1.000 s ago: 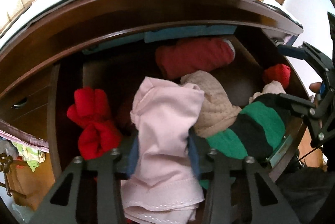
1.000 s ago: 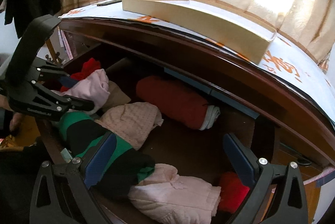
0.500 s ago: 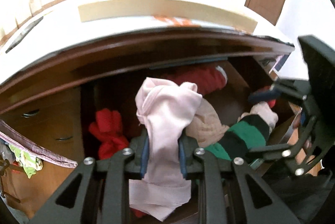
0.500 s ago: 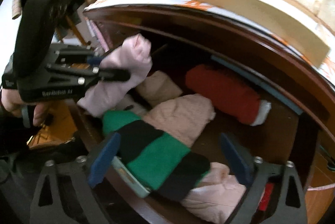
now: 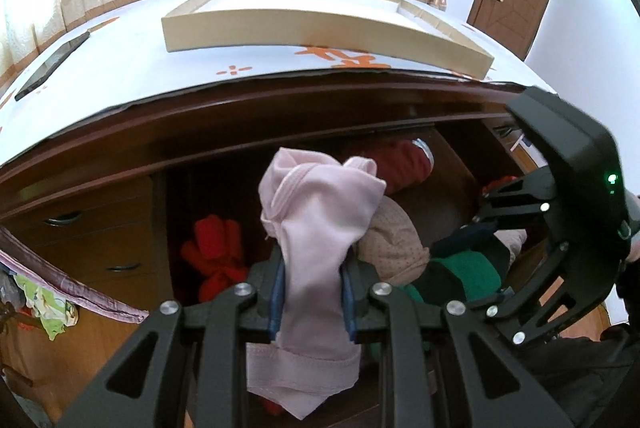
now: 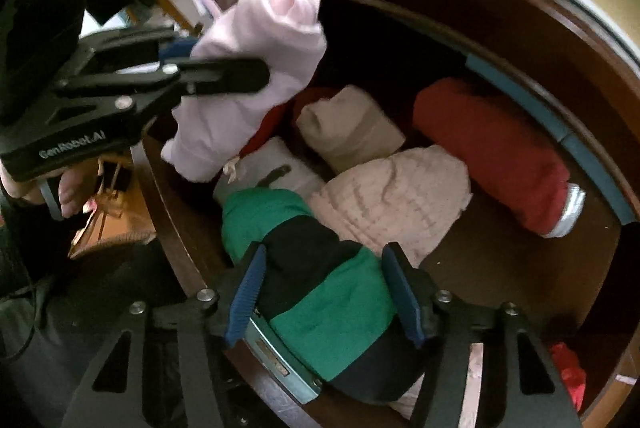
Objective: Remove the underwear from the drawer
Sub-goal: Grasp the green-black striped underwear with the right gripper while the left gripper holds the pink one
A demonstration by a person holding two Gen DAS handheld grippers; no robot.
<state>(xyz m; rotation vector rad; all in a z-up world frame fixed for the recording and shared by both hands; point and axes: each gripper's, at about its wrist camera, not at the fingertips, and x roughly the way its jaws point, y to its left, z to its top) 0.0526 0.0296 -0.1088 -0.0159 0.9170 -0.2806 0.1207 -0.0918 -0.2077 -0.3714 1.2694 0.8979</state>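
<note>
Underwear held: pink underwear pinched in left gripper, lifted above the drawer; tail hangs below the pads, top bunch flops past the tips toward 12 o'clock.
Underwear next: green-and-black striped roll at the drawer's front edge, 6 o'clock in the right wrist view, between the fingers of right gripper.
Left tongs: pressed together on the pink cloth, both blue pads flat against it.
Right tongs: half spread, jaws have just been closing around the striped roll; near the cloth on both sides, can't tell if the pads press yet.
Other rolls: beige knit roll touching the striped one at its 1 o'clock; dark red roll at 2 o'clock by the back wall; white roll at 11 o'clock; red bundle at 9 o'clock in the left view.
Risk 1: striped roll may unroll or slide out if only the outer layer is caught; soft, thick cloth.
Risk 2: beige roll may drag along since it leans on the striped one.
Risk 3: right finger may hit the light-blue plate on the drawer front, just under the roll.
Risk 4: pink tail could snag the drawer front, or the two grippers could bump; they sit near each other.
Writing: "GenRobot.AI" on the left gripper body, 9 o'clock in the right view; orange characters on the white top sheet, not readable.
</note>
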